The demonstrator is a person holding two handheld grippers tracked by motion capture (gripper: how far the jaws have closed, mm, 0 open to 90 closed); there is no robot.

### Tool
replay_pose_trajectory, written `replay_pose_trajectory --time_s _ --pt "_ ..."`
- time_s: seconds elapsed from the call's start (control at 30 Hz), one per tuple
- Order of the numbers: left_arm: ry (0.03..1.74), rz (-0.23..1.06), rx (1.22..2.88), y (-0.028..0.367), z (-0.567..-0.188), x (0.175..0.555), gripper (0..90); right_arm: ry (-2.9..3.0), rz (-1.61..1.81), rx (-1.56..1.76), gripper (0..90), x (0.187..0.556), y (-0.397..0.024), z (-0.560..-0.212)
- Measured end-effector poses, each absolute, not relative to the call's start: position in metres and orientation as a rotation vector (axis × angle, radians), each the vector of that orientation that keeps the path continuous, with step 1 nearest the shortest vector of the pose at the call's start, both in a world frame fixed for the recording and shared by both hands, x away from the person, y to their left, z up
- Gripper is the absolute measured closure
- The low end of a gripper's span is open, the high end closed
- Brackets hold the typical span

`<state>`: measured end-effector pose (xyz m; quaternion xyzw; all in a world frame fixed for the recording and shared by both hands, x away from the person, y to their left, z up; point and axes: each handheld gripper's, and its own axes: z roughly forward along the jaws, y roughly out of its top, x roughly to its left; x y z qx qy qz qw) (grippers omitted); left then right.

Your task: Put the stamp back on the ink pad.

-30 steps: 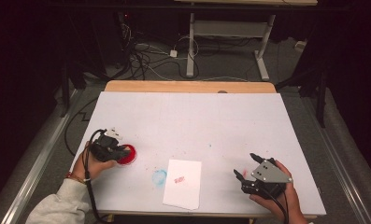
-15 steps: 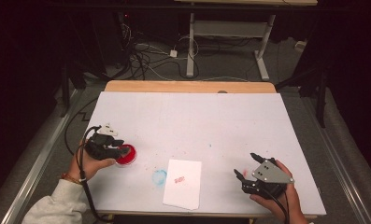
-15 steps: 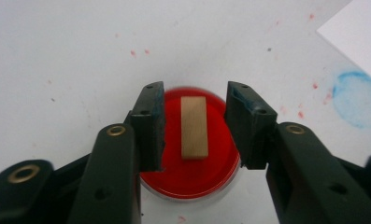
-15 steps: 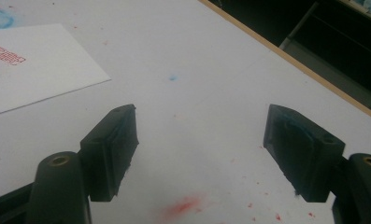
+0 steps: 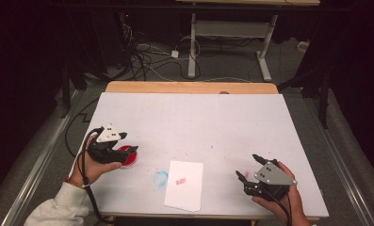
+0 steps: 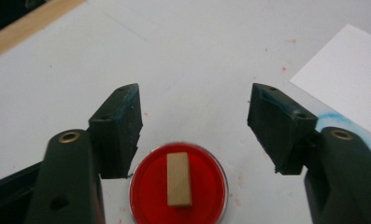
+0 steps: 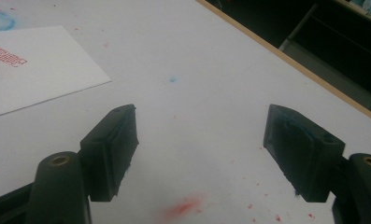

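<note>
White table top (image 5: 194, 127), speckled with red flecks and a blue smudge (image 5: 160, 178), a wooden strip along its far edge; beyond it, dark floor, tangled cables (image 5: 142, 54) and a pale desk frame (image 5: 231, 42). A sheet of paper (image 5: 184, 185) with a small red stamp mark (image 5: 181, 181) lies near the front edge. The left gripper (image 5: 128, 151) hovers over the red ink pad (image 6: 178, 184), jaws just been opening, nothing between them; a small wooden stamp (image 6: 179, 178) lies on the pad, apart from both pads. The right gripper (image 5: 249, 167) waits well off to the right, jaws wide, holding nothing. From above, the left gripper hides much of the ink pad, and the stamp mark is too small to read.
</note>
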<state>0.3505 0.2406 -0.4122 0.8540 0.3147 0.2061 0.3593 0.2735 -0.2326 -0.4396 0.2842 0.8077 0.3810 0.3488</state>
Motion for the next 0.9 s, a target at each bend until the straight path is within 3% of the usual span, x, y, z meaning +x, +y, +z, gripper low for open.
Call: replay_pose_trajectory --time_s 0.4,0.9 --pt "0.715 0.671 2.116 0.217 -0.414 0.34 20.1 2.099 0.998 0.735 26.7 0.273 -0.231 -0.44" --pt "0.635 0.733 2.072 0.202 -0.411 0.327 18.3 2.087 1.008 0.744 26.8 0.267 -0.23 -0.439"
